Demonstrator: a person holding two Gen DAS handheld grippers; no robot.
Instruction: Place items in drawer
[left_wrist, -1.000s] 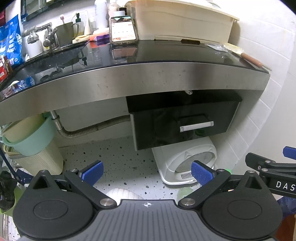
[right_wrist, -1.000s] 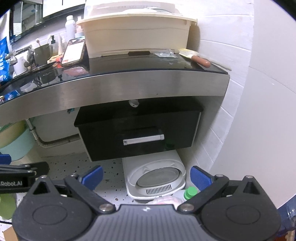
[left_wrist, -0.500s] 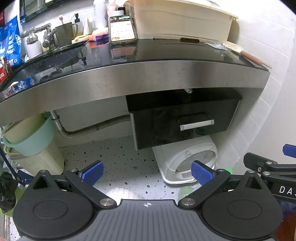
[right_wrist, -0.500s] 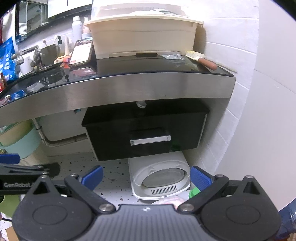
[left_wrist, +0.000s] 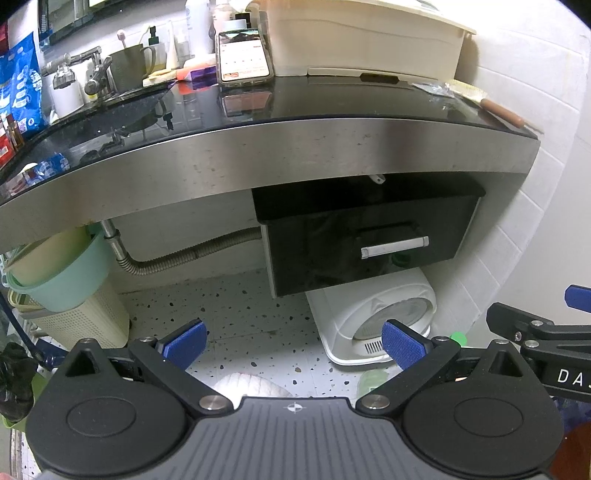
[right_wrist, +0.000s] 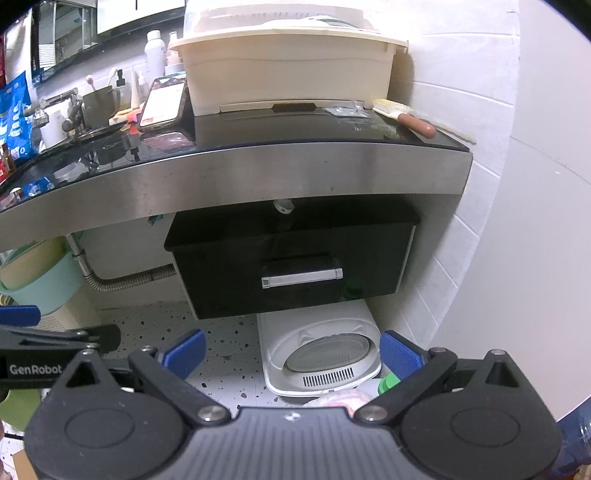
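Note:
A black drawer (left_wrist: 369, 243) with a silver handle (left_wrist: 394, 246) hangs shut under the counter; it also shows in the right wrist view (right_wrist: 291, 266), handle (right_wrist: 302, 277). A brush with a brown handle (right_wrist: 402, 116) and a clear packet (right_wrist: 345, 110) lie on the counter's right end; the brush shows in the left view too (left_wrist: 487, 103). My left gripper (left_wrist: 293, 343) is open and empty, well back from the drawer. My right gripper (right_wrist: 293, 350) is open and empty, facing the drawer handle from a distance.
A black counter (right_wrist: 258, 136) carries a cream bin (right_wrist: 288, 70), a phone (right_wrist: 162, 105), a mug (left_wrist: 129, 68) and a tap (left_wrist: 77, 68). On the floor stand a white appliance (right_wrist: 317, 354), a green basin (left_wrist: 59, 280) and a cream basket (left_wrist: 81, 325). A tiled wall (right_wrist: 517, 221) is on the right.
Both grippers have drifted slightly; the right view has shifted left so the drawer sits further right and a little nearer. Both stay open and empty.

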